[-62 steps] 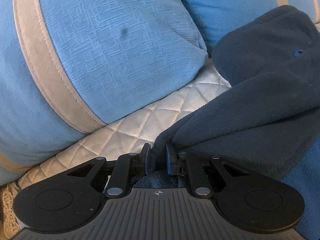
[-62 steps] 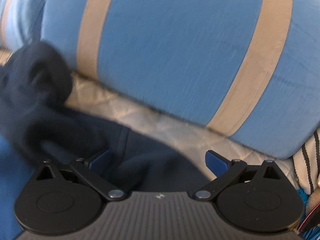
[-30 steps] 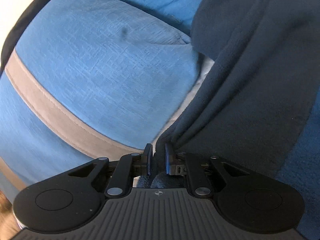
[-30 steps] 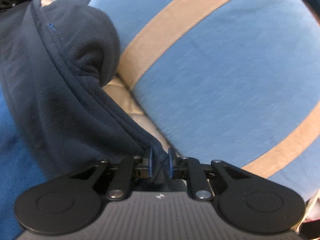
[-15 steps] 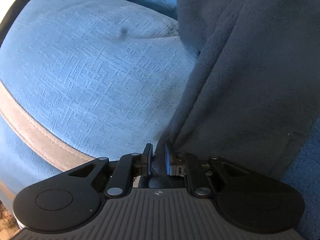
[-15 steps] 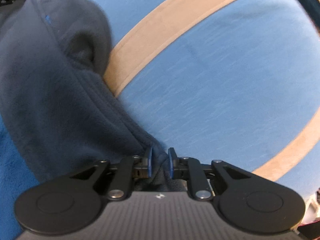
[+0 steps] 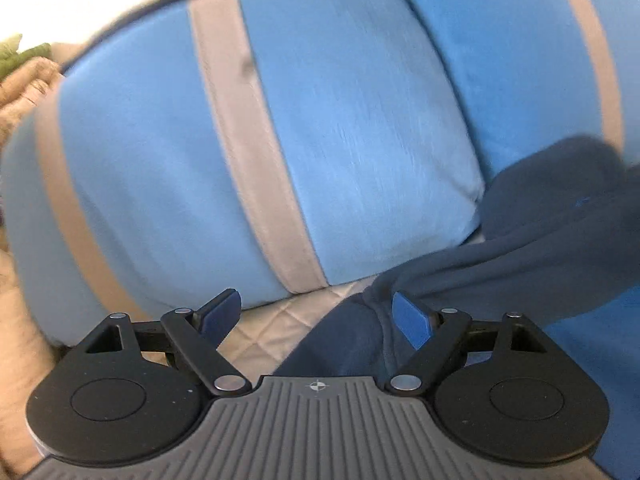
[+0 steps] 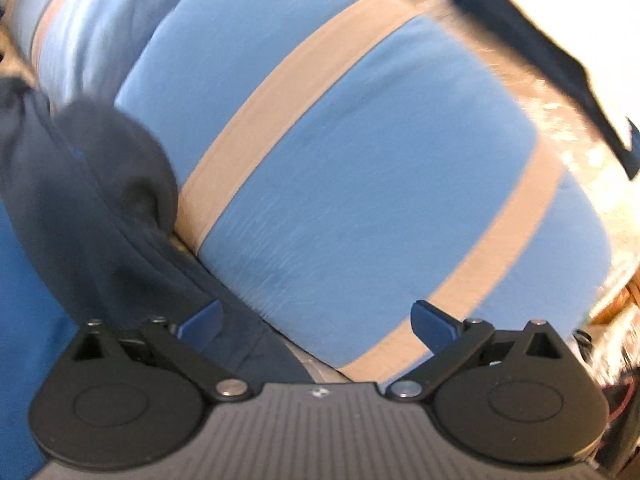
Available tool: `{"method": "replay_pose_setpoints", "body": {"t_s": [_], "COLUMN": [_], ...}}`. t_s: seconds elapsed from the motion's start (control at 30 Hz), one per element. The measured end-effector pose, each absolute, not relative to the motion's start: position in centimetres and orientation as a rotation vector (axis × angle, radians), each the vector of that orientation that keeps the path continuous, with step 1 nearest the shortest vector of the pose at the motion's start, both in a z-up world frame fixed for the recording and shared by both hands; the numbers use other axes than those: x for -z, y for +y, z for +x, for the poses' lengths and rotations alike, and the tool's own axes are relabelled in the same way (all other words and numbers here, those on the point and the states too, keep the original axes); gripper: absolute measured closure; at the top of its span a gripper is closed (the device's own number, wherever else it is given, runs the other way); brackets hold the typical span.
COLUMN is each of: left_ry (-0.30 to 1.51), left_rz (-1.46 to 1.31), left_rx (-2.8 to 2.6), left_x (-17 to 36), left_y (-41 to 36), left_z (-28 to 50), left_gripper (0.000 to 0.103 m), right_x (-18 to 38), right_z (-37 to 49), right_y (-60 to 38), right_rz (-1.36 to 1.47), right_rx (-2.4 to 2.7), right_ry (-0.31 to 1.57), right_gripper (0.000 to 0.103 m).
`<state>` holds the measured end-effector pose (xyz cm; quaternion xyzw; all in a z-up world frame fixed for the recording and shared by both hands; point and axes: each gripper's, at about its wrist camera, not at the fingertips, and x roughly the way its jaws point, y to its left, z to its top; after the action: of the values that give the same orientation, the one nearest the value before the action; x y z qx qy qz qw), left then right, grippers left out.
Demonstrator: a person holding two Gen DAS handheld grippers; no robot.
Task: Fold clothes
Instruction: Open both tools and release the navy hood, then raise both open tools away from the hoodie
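**Both grippers spread wide, fleece lying loose at the cushions' foot**

Fingers of the left gripper (image 7: pixel 316 318) stand wide apart and clasp nothing; a corner of the dark navy fleece garment (image 7: pixel 520 248) lies between them, nearer the right-hand finger, but whether it touches that finger cannot be told. The right gripper (image 8: pixel 316 322) is spread just as wide and is likewise empty, the garment's hem running past its left-hand finger.

The garment lies on the quilted cream cover (image 7: pixel 272 320) along the foot of the blue striped cushions (image 7: pixel 320 140), with a rounded bulge of cloth, perhaps a hood, pushed up against the cushion. A brighter blue cloth (image 8: pixel 28 300) shows beside it; whether this is part of the same garment is unclear.

How far the folding has gone cannot be settled: the doubled-looking edge would fit a fold just laid down and let go, or a garment only spread out for gripping. No neat finished stack shows in either view, which are both blurred.

Room is tight toward the cushions, which crowd the back edge of the cover. Only a narrow strip of the cover shows free under the left gripper, and striped fabric and clutter sit at the far right of the right wrist view.
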<state>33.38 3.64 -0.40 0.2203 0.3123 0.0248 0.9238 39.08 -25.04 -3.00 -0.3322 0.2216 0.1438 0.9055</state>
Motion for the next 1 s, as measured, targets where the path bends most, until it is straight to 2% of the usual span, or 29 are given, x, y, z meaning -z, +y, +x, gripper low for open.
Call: {"method": "replay_pose_setpoints", "body": {"t_s": [0.13, 0.3, 0.63, 0.8, 1.0], "left_ry": [0.593, 0.546, 0.352, 0.299, 0.334], "left_rz": [0.428, 0.257, -0.002, -0.079, -0.097], "left_rx": [-0.040, -0.029, -0.026, -0.047, -0.104], "left_x": [-4.1, -11.4, -24.2, -24.0, -17.5], "left_y": [2.7, 4.3, 8.6, 11.6, 16.1], "left_z": [31.7, 27.3, 22.5, 18.7, 13.9], "left_gripper": [0.019, 0.019, 0.019, 0.016, 0.016], "right_x": [-0.7, -6.4, -23.5, -25.9, -18.3], "right_z": [37.7, 35.2, 27.8, 24.9, 23.1], "right_y": [-27.3, -27.7, -30.7, -31.0, -28.2], "right_rz": [-0.563, -0.480, -0.293, -0.258, -0.278], "right_rx": [-0.302, -0.308, -0.338, -0.379, -0.478], "right_ry": [0.457, 0.390, 0.172, 0.119, 0.213], "right_gripper": [0.000, 0.000, 0.000, 0.000, 0.000]}}
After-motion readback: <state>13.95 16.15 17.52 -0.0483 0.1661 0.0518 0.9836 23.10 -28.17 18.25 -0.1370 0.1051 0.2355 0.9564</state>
